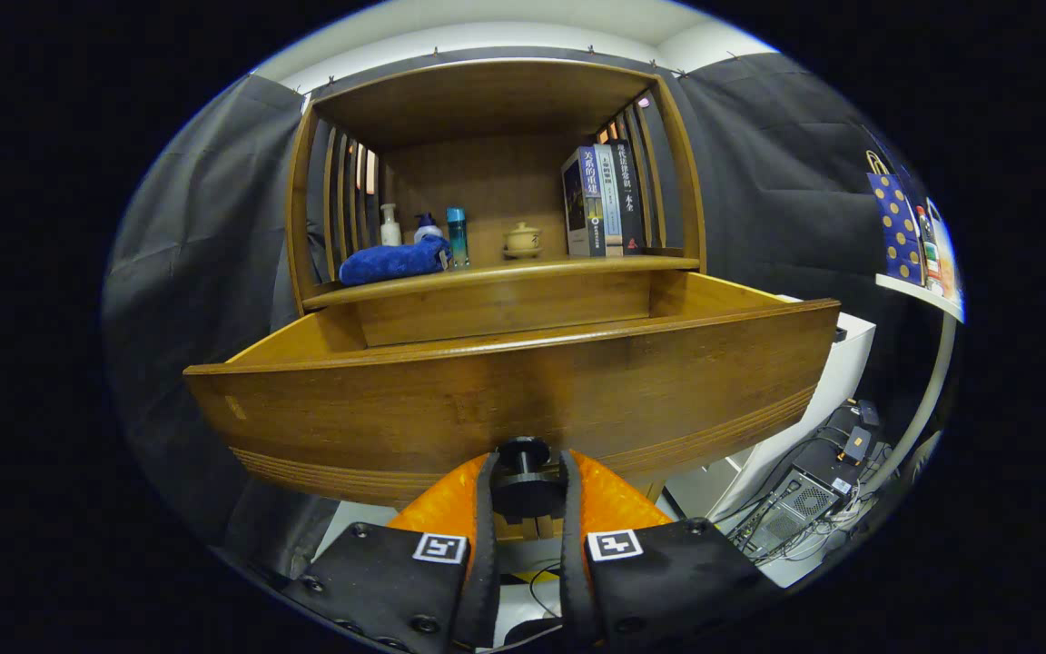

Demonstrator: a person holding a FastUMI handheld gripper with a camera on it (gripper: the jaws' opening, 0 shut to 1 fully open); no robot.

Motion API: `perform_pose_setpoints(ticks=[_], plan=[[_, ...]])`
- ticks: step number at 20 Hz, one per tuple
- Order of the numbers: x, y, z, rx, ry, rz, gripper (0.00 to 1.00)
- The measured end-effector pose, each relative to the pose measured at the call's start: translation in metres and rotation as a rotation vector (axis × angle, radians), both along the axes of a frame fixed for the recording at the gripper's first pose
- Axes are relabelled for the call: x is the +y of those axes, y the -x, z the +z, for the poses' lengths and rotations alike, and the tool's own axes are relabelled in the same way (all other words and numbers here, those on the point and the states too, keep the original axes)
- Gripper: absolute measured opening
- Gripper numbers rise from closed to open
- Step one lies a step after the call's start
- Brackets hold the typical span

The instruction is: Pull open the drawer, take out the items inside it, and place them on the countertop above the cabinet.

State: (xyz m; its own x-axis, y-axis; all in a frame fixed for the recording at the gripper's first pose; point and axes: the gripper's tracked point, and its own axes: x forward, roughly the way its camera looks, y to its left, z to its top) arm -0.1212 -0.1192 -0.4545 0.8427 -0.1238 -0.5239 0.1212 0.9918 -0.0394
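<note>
The wooden drawer (pixel 505 391) stands pulled out of the cabinet, its broad front panel just ahead of me; its inside is hidden behind that panel. My gripper (pixel 527 477) is shut on the drawer's round dark knob (pixel 524 454), with one finger pressing on each side of it. Above and behind the drawer runs the wooden countertop (pixel 496 272). On it lie a blue cloth (pixel 393 261), a white pump bottle (pixel 389 225), a blue bottle (pixel 457 236), a small lidded ceramic pot (pixel 522 240) and a few upright books (pixel 602 202).
A slatted wooden hutch (pixel 487 100) frames the countertop. A white cabinet (pixel 836 363) stands to the right of the drawer. Below it, a computer case (pixel 800 500) and tangled cables lie on the floor. A shelf with a dotted blue bag (pixel 895 222) is at the far right.
</note>
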Motion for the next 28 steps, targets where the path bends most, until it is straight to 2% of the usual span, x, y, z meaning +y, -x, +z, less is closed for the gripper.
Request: perform_pose_setpoints(ticks=[2, 7, 13, 16, 18, 21, 24, 28], plan=[[0.002, 0.000, -0.001, 0.027, 0.008, 0.009, 0.36], [0.001, -0.002, 0.042, 0.006, 0.099, 0.036, 0.64], [0.016, -0.022, 0.113, -0.033, 0.061, 0.059, 0.97], [0.031, -0.054, 0.135, -0.031, 0.005, 0.091, 0.97], [0.029, -0.078, 0.137, 0.009, 0.029, 0.109, 0.97], [0.029, -0.114, 0.124, 0.116, 0.053, 0.140, 0.97], [0.031, -0.144, 0.100, 0.245, 0.018, 0.154, 0.97], [0.015, -0.172, 0.060, 0.432, 0.082, 0.156, 0.98]])
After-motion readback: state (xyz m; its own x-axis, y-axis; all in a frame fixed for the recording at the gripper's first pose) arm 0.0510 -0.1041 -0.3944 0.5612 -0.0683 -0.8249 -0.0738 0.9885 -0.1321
